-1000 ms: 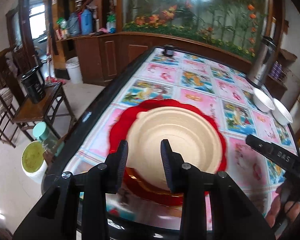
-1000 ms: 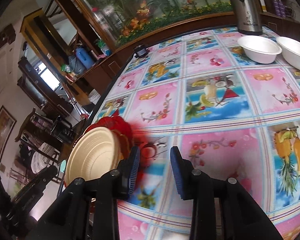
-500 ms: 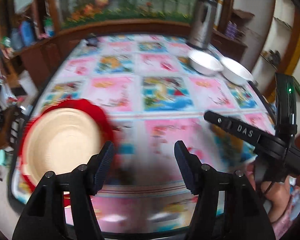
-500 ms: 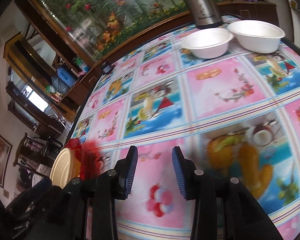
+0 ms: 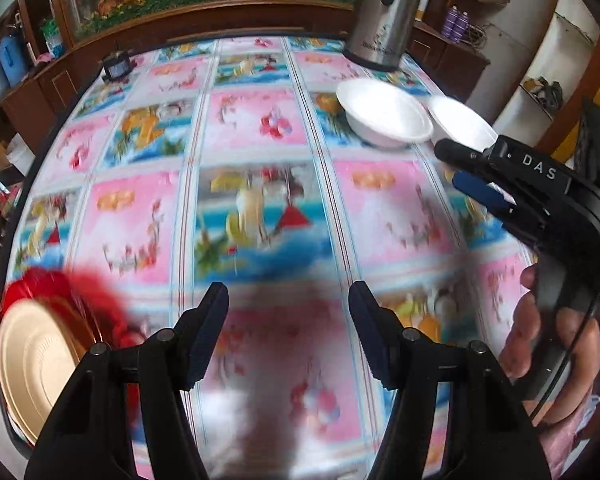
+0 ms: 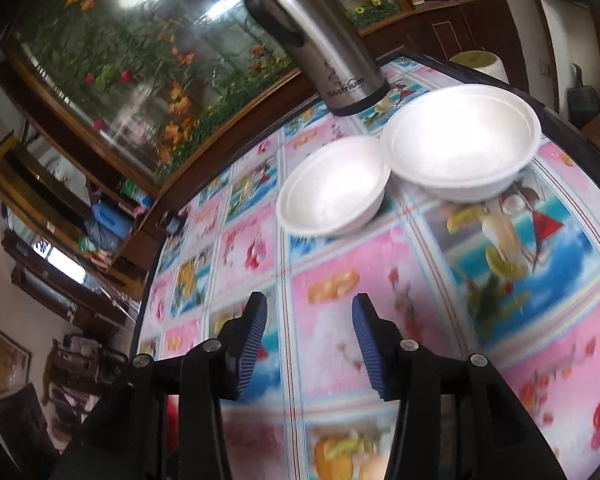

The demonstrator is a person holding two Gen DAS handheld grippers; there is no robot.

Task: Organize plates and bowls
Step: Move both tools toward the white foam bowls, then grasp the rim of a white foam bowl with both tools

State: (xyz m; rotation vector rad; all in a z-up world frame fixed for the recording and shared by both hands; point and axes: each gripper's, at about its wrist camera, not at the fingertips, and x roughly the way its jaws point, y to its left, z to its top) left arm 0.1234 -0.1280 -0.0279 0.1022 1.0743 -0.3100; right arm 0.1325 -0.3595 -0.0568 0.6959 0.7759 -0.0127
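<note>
A cream plate (image 5: 32,364) lies on a red scalloped plate (image 5: 56,284) at the near left table edge, left of my left gripper (image 5: 288,304), which is open and empty above the table. Two white bowls (image 5: 384,114) (image 5: 464,126) sit side by side at the far right. In the right wrist view the smaller bowl (image 6: 334,186) and the larger bowl (image 6: 460,142) touch rims ahead of my right gripper (image 6: 310,312), open and empty. The right gripper also shows in the left wrist view (image 5: 456,168), near the bowls.
A steel thermos jug (image 6: 320,40) stands just behind the bowls. A small dark object (image 5: 116,66) sits at the far left table edge. The table (image 5: 260,132) has a colourful fruit-print cloth. A wooden cabinet with an aquarium runs behind it.
Both grippers have swung right, away from the stacked plates and towards the white bowls. The left gripper has opened wider. The bowls now loom larger in the right wrist view.
</note>
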